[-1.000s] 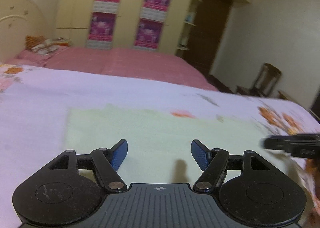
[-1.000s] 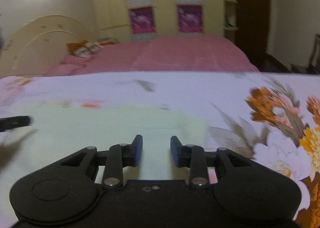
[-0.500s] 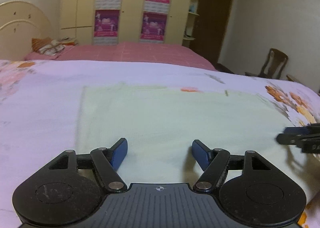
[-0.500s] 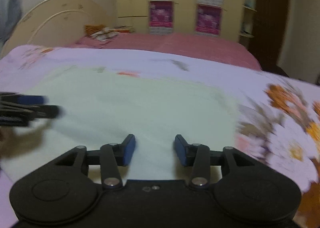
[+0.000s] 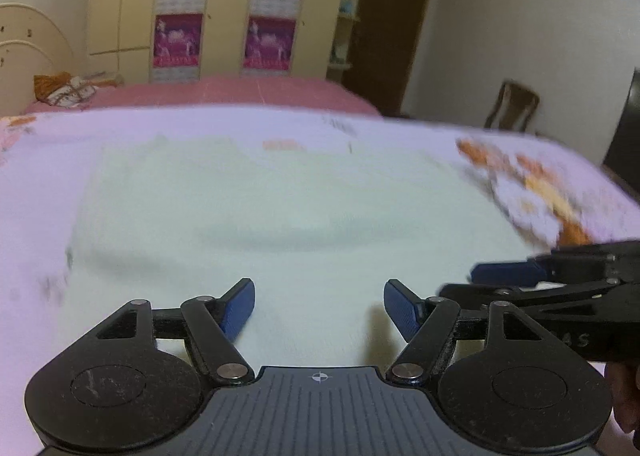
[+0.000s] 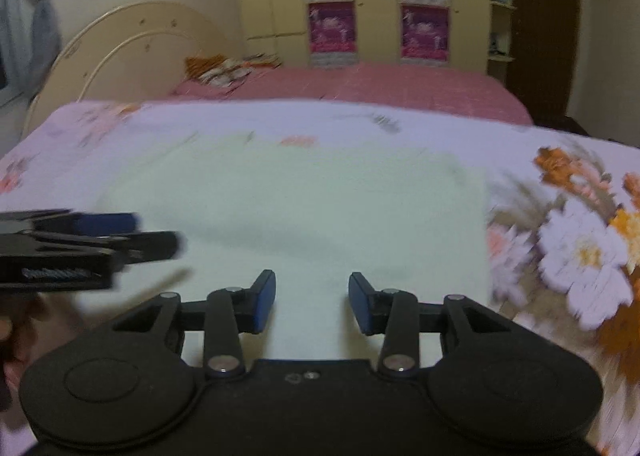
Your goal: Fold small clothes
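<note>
- Left gripper [image 5: 319,306] spread wide, blue pads apart, nothing between them, over near edge of pale green cloth [image 5: 280,216].
- Right gripper [image 6: 312,302] also spread, pads apart, gripping nothing, over same cloth's near edge [image 6: 320,208]; gap narrower than left's.
- Cloth lies flat, roughly rectangular, on lilac floral bedsheet [image 5: 40,176]; orange and white flowers printed to its right [image 6: 580,248].
- Each gripper shows side-on in the other's view: right one at right edge [image 5: 500,280], left one at left edge [image 6: 120,232]; both close together.
- Behind: pink bed [image 5: 240,92], cream headboard [image 6: 132,44], wardrobe with magenta posters [image 5: 224,8], wooden chair [image 5: 512,104].
- Both views motion-blurred.
</note>
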A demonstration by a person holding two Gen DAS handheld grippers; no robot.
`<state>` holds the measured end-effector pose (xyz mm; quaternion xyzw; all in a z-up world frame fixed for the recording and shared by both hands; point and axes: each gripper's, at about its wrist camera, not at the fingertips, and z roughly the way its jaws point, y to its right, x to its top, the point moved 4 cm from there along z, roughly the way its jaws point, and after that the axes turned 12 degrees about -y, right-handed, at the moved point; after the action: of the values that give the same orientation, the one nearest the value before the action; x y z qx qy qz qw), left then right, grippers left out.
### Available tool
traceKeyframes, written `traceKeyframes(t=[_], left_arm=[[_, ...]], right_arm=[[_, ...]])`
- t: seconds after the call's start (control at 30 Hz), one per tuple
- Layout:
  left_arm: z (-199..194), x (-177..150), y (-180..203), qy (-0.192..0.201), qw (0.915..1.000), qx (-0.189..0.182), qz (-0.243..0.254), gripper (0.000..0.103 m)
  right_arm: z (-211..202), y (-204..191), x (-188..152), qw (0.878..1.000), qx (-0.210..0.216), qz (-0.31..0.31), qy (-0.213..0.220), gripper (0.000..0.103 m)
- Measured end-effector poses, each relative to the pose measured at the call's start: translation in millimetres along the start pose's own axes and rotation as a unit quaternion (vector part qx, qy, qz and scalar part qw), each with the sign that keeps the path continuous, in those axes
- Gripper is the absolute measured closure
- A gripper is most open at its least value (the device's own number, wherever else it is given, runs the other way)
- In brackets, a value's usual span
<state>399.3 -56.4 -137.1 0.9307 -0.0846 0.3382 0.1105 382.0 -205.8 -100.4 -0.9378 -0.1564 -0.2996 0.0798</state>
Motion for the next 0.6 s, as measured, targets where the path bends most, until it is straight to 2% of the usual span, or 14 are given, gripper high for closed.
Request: traceKeyframes(t=[0.1, 0.23, 0.4, 0.6], left_arm=[[-1.8, -15.1, -0.1, 0.001, 0.9996, 0.025, 0.015, 0.032], [-14.7, -22.9, -25.1, 0.0, 0.9991, 0.041, -0.004, 0.032], [-29.4, -35.1, -55.3, 0.002, 0.998, 0.061, -0.014, 0.032], [-35.1, -35.5, -62.2, 0.0, 0.9971, 0.07, -0.031, 0.032]], right_arm=[[5.3, -8.0, -15.8, 1.0, -0.017, -0.008, -0.015, 0.063], [-3.5, 2.6, -25.7, 0.998, -0.055, -0.012, -0.01, 0.064], [-17.2, 36.3, -39.6, 0.997, -0.074, 0.021, -0.013, 0.064], [-19.0, 44.7, -43.9, 0.996, -0.077, 0.03, -0.016, 0.064]])
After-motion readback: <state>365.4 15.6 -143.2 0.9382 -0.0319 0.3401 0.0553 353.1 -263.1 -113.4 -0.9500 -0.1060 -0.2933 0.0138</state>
